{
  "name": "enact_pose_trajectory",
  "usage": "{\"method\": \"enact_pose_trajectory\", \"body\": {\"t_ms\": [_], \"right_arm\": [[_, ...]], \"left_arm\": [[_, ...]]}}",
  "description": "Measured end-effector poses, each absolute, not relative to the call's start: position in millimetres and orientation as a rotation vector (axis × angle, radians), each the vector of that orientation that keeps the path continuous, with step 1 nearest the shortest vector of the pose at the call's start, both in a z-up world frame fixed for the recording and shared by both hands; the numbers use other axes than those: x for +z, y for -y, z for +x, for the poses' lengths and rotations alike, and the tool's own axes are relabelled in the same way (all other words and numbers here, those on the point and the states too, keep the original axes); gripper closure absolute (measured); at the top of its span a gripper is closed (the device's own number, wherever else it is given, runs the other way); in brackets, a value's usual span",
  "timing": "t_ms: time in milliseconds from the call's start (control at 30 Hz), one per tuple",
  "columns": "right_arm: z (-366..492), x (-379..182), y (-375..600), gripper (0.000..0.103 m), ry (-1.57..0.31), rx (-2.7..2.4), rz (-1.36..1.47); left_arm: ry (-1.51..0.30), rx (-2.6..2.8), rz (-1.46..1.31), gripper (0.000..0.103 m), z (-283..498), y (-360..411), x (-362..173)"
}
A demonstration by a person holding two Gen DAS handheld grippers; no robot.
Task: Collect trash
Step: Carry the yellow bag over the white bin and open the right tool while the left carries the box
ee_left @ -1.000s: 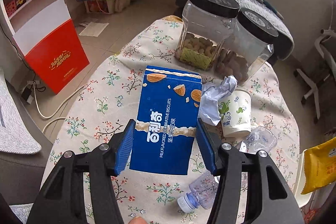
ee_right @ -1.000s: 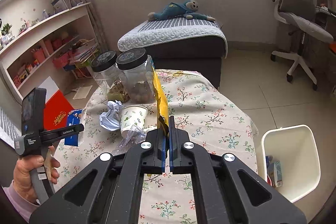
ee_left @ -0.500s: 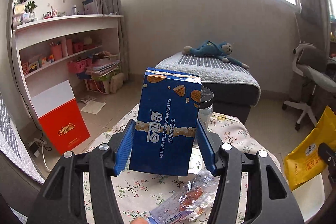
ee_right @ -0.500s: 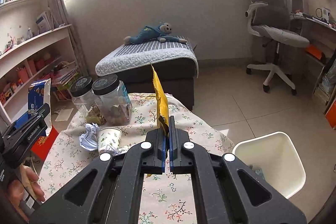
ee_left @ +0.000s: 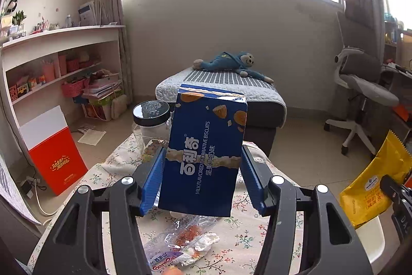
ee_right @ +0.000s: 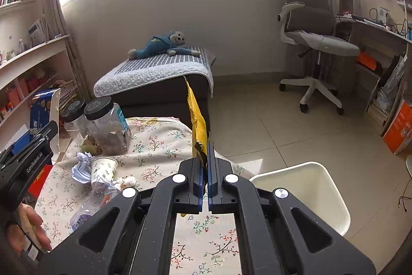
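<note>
Your left gripper, clamped on the blue biscuit box, has lifted clear of the table. Your right gripper pinches the yellow packet. The white bin, right of those jaws, likely comes next.

The blue biscuit box now hangs above the counter in the left gripper, lifted off the cloth. The yellow snack bag is nearer the white bin than before.
</note>
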State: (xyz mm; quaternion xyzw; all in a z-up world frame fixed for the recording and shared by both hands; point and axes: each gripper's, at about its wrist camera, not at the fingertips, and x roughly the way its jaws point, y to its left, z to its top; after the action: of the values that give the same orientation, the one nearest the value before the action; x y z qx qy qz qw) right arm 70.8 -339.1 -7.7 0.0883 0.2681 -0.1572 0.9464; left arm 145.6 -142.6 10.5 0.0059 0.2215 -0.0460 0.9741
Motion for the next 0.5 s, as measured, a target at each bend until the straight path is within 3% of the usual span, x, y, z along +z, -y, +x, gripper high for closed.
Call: {"method": "enact_pose_trajectory", "body": {"t_ms": [500], "right_arm": [[42, -23, 437, 0.102, -0.572, -0.516, 0.239]], "left_arm": [[-0.459, -0.242, 0.063, 0.046, 120, 236, -3]]}}
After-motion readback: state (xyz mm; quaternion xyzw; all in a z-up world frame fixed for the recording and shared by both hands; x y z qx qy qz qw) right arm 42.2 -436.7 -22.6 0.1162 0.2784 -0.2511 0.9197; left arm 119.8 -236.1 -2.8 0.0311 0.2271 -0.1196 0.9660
